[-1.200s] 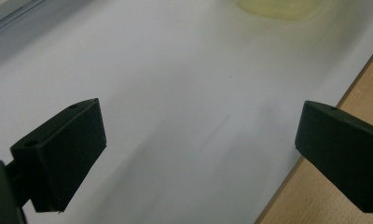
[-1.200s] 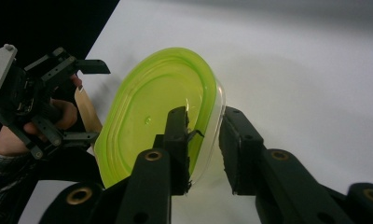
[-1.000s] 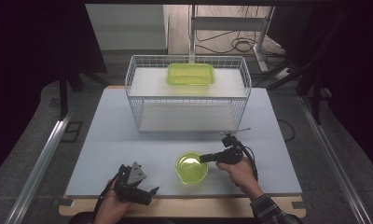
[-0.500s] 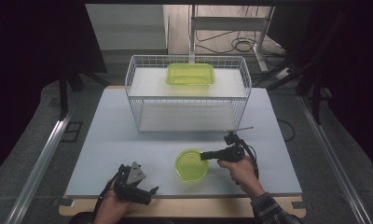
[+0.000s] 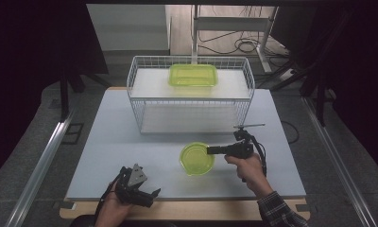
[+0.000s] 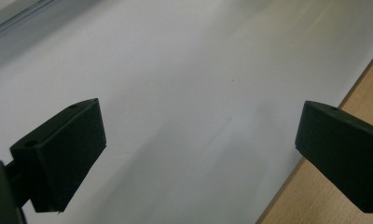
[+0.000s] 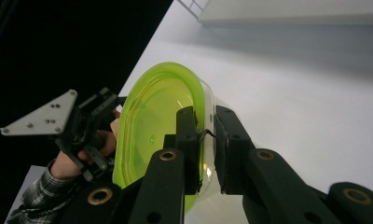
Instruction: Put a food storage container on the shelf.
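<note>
The bowl (image 5: pixel 197 159), green and translucent, sits near the front of the counter (image 5: pixel 107 142), between the two hands and in front of the wire basket (image 5: pixel 191 97). The right claw (image 5: pixel 212 150) is clamped on the bowl's right rim; in the right gripper view one jaw lies inside the wall and the other outside, with the rim pinched between them (image 7: pixel 204 140).

Risk 1: the grip covers a narrow section of thin rim. If the bowl is lifted or swung, its weight is likely to pivot about the jaws, and the bowl may tilt or slip free.

Risk 2: the wall looks flexible. Excess clamping may deform it.

Risk 3: the basket stands just behind. A high or forward lift may strike its wire edge.

A second green container (image 5: pixel 193 75) rests on the basket's top shelf.

The left claw (image 5: pixel 147 194) rests at the counter's front edge with jaws apart and nothing between them, well away from the bowl, so it offers no support.
</note>
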